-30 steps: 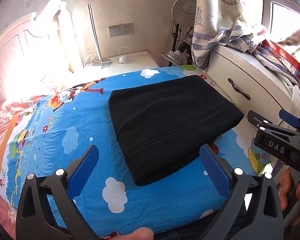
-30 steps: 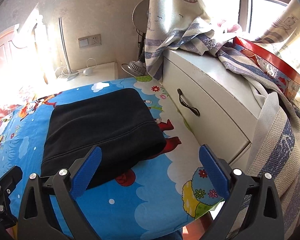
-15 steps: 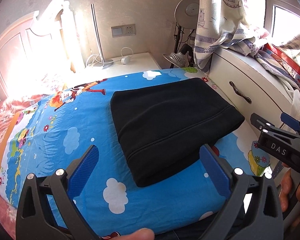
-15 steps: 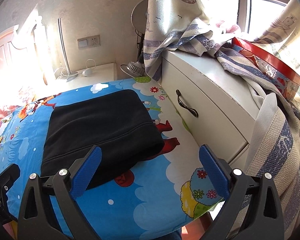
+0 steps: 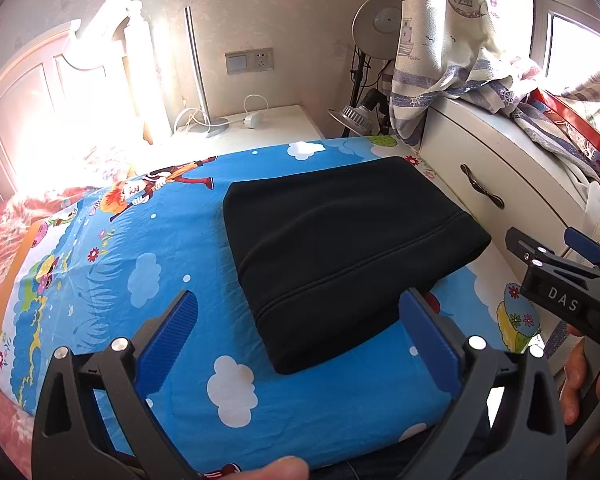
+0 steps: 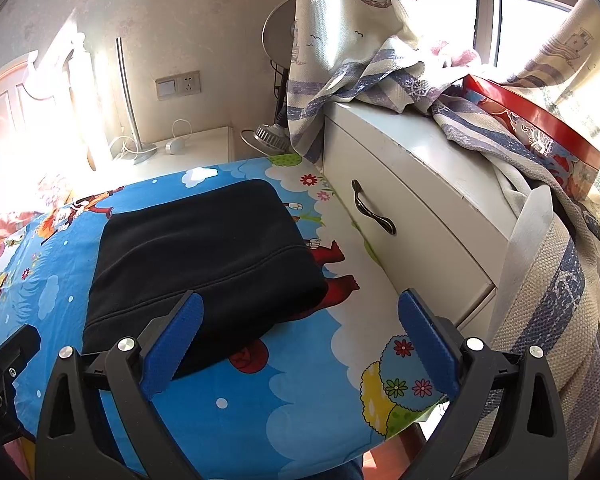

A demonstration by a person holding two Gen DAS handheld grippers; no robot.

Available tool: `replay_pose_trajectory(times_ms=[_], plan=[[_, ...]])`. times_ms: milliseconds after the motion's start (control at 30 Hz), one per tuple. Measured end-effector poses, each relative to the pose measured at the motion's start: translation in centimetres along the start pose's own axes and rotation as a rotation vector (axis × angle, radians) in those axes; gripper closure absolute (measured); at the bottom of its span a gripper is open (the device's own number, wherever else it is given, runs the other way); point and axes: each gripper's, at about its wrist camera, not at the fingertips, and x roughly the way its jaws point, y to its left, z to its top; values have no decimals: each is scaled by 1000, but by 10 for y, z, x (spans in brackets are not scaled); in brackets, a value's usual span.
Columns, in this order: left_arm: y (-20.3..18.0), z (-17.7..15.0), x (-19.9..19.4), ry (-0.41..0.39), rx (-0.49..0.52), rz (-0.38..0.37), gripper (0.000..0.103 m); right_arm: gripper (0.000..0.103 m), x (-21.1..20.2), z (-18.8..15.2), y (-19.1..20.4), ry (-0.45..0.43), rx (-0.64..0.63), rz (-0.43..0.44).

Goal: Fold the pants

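Observation:
The black pants lie folded into a flat rectangle on the blue cartoon bedsheet. They also show in the right wrist view. My left gripper is open and empty, held above the near edge of the folded pants. My right gripper is open and empty, held above the pants' near right corner and the sheet. The right gripper also shows from the side in the left wrist view.
A white drawer cabinet stands against the bed's right side, with curtain cloth and a red box on top. A white nightstand with a lamp base and cables stands behind the bed. The headboard is at left.
Both grippers have drawn back and risen slightly from the pants, which look a little farther away. The pants have not moved. Both grippers stay open.

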Motion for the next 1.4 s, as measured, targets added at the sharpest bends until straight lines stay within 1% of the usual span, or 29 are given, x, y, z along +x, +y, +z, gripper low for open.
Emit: replay_pose_trajectory(times_ms=[933, 1233, 1300, 1333, 1367, 1400], plan=[[-1, -3, 2, 6, -1, -6, 2, 8, 1, -1, -1, 4, -4, 3], [-7, -5, 5, 17, 9, -22, 2, 8, 3, -2, -4, 8, 0, 4], [-9, -6, 4, 12, 14, -40, 2, 8, 4, -3, -5, 11, 1, 5], [-9, -7, 2, -10, 5, -78, 2, 8, 4, -4, -5, 13, 2, 6], [-8, -7, 0, -23, -11, -137, 4, 8, 6, -5, -5, 16, 2, 8], [-10, -6, 3, -9, -10, -180, 12, 8, 7, -6, -5, 20, 3, 10]])
